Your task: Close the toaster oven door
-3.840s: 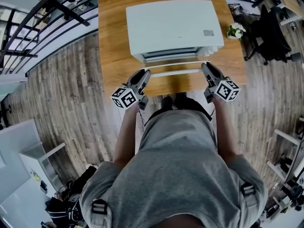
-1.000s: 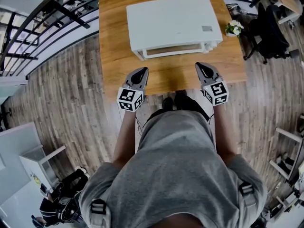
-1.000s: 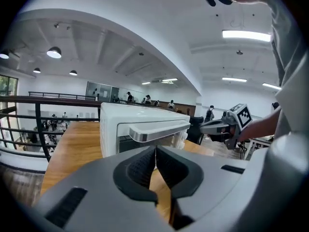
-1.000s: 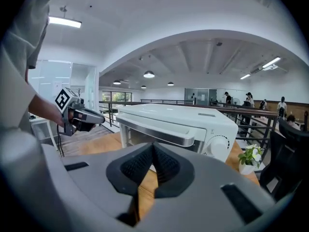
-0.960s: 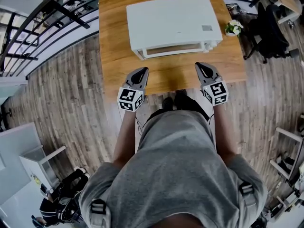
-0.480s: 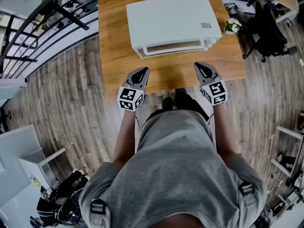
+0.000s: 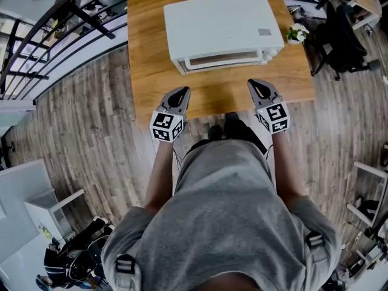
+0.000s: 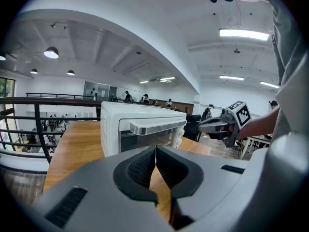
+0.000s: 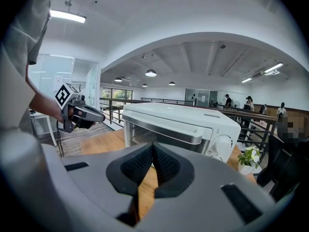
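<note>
Wooden table, in the head view, bears the toaster oven, its door upright and apparently shut, lying crosswise straight ahead of the 2 grippers, neither nearer. Left gripper view: left gripper clenched, empty. Right gripper view: right gripper likewise, clear of the oven.

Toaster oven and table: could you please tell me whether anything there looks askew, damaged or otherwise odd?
Nothing stands out. The toaster oven sits flat on the table, its door shut; the potted plant stands upright beside it. The left tongs and right tongs are shut, empty.
</note>
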`<move>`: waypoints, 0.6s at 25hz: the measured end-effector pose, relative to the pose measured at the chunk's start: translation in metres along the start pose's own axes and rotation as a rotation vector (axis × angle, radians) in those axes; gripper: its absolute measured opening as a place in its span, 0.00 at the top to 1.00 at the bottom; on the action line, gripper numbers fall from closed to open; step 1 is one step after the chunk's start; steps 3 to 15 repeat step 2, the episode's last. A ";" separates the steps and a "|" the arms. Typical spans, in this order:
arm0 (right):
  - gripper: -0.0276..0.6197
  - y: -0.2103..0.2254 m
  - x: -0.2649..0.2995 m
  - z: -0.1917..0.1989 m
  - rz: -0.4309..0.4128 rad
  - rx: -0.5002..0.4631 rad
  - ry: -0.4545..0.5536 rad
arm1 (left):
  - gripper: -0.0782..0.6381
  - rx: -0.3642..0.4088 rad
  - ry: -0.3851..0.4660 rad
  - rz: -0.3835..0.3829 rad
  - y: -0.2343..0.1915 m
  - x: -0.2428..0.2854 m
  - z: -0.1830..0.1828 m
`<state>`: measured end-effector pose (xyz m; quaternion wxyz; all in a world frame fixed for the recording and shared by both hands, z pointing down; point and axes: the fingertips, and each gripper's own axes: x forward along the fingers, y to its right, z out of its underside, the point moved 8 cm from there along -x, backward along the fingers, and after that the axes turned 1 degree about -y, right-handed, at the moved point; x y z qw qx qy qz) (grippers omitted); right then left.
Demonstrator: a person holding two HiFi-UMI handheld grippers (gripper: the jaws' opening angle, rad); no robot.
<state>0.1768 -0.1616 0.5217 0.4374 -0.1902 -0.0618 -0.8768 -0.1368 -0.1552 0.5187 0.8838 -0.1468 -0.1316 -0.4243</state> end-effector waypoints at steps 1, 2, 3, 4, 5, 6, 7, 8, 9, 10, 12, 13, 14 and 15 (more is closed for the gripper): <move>0.95 -0.001 0.000 0.000 -0.001 -0.001 0.000 | 0.86 -0.002 0.000 -0.001 0.000 -0.001 0.001; 0.95 -0.003 -0.001 0.001 -0.002 -0.002 0.000 | 0.86 -0.005 -0.001 -0.002 0.000 -0.002 0.002; 0.95 -0.003 -0.001 0.001 -0.002 -0.002 0.000 | 0.86 -0.005 -0.001 -0.002 0.000 -0.002 0.002; 0.95 -0.003 -0.001 0.001 -0.002 -0.002 0.000 | 0.86 -0.005 -0.001 -0.002 0.000 -0.002 0.002; 0.95 -0.003 -0.001 0.001 -0.002 -0.002 0.000 | 0.86 -0.005 -0.001 -0.002 0.000 -0.002 0.002; 0.95 -0.003 -0.001 0.001 -0.002 -0.002 0.000 | 0.86 -0.005 -0.001 -0.002 0.000 -0.002 0.002; 0.95 -0.003 -0.001 0.001 -0.002 -0.002 0.000 | 0.86 -0.005 -0.001 -0.002 0.000 -0.002 0.002; 0.95 -0.003 -0.001 0.001 -0.002 -0.002 0.000 | 0.86 -0.005 -0.001 -0.002 0.000 -0.002 0.002; 0.95 -0.003 -0.001 0.001 -0.002 -0.002 0.000 | 0.86 -0.005 -0.001 -0.002 0.000 -0.002 0.002; 0.95 -0.003 -0.001 0.001 -0.002 -0.002 0.000 | 0.86 -0.005 -0.001 -0.002 0.000 -0.002 0.002; 0.95 -0.003 -0.001 0.001 -0.002 -0.002 0.000 | 0.86 -0.005 -0.001 -0.002 0.000 -0.002 0.002; 0.95 -0.003 -0.001 0.001 -0.002 -0.002 0.000 | 0.86 -0.005 -0.001 -0.002 0.000 -0.002 0.002; 0.95 -0.003 -0.001 0.001 -0.002 -0.002 0.000 | 0.86 -0.005 -0.001 -0.002 0.000 -0.002 0.002; 0.95 -0.003 -0.001 0.001 -0.002 -0.002 0.000 | 0.86 -0.005 -0.001 -0.002 0.000 -0.002 0.002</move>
